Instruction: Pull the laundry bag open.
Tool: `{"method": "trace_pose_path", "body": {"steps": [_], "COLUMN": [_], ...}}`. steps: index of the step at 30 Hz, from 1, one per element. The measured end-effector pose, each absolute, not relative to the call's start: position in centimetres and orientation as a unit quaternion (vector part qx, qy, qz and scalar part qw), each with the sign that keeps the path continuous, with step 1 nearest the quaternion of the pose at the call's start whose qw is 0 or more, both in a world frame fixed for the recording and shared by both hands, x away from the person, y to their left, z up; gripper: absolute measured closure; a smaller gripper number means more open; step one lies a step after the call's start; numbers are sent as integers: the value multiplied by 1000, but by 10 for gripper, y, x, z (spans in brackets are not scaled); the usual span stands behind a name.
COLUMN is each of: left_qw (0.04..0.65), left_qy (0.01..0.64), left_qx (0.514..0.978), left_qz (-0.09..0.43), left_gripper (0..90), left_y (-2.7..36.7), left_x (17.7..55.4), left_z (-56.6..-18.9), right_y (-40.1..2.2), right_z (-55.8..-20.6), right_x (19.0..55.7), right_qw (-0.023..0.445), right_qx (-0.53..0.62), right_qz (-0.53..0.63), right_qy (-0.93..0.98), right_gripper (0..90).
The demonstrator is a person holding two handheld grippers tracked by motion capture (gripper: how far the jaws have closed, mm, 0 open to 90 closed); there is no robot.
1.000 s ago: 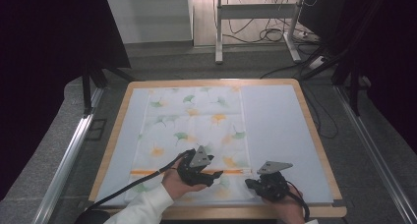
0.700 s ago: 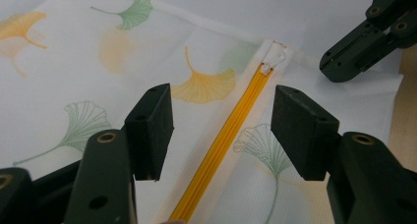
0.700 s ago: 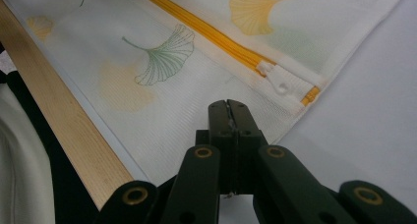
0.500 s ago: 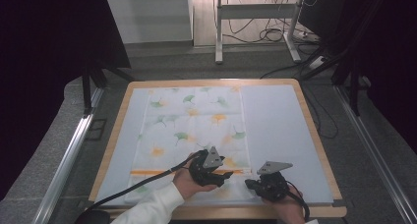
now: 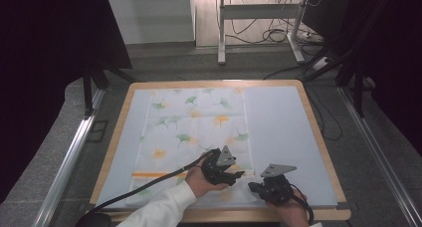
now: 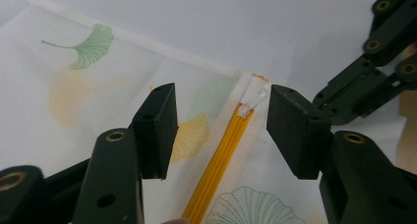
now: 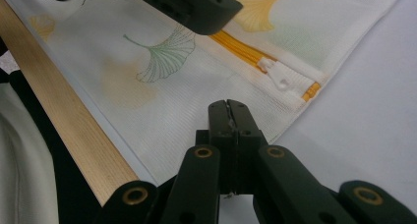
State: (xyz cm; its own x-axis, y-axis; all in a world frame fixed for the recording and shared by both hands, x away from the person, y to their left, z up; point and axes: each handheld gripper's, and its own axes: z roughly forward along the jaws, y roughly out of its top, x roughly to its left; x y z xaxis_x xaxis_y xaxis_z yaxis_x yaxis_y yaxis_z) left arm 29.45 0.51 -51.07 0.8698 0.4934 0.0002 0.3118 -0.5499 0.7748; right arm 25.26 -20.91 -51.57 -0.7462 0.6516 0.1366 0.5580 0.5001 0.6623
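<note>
A white mesh pouch [image 5: 194, 127] printed with ginkgo leaves lies flat on the pale blue mat [image 5: 283, 132]. An orange zipper [image 6: 219, 160] runs along its near edge and ends at a white pull [image 6: 254, 97]. My left gripper [image 5: 240, 175] is open. Its jaws stand on either side of the pull [image 7: 278, 77] without touching it, and they have just been closing. My right gripper [image 7: 227, 107] is shut, its tips resting on the pouch's near right corner, just short of the zipper's end. In the high view it [image 5: 252, 187] sits close to the left gripper's right.
The wooden table rim [image 7: 64, 126] runs close along the pouch's near edge. A white sleeve [image 5: 159, 209] reaches in from the bottom left. Beyond the table stand metal frame legs [image 5: 221, 33] and loose cables [image 5: 278, 35] on the floor.
The left gripper has slid right along the zipper toward the right gripper, and its jaws have narrowed. The right gripper has stayed put.
</note>
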Motion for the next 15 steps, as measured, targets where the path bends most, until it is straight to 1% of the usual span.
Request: {"method": "trace_pose_path", "body": {"steps": [5,8,11,15], "left_qw": [408,401,407,390], "left_qy": [194,187,199,176], "left_qx": [885,889,885,898], "left_qz": [112,117,109,107], "left_gripper": [455,464,474,479], "left_y": [-12,-17,-21,-28], "left_x": [292,293,298,301], "left_z": [-511,-509,-512,-515], "right_y": [-209,-209,-209,-208], "right_z": [-516,-516,-516,-516], "right_x": [252,252,252,252], "right_qw": [65,65,63,61], "right_qx": [351,348,348,349], "right_qz": [356,356,356,355], "right_qy": [864,865,865,865], "right_gripper": [890,890,890,890]}}
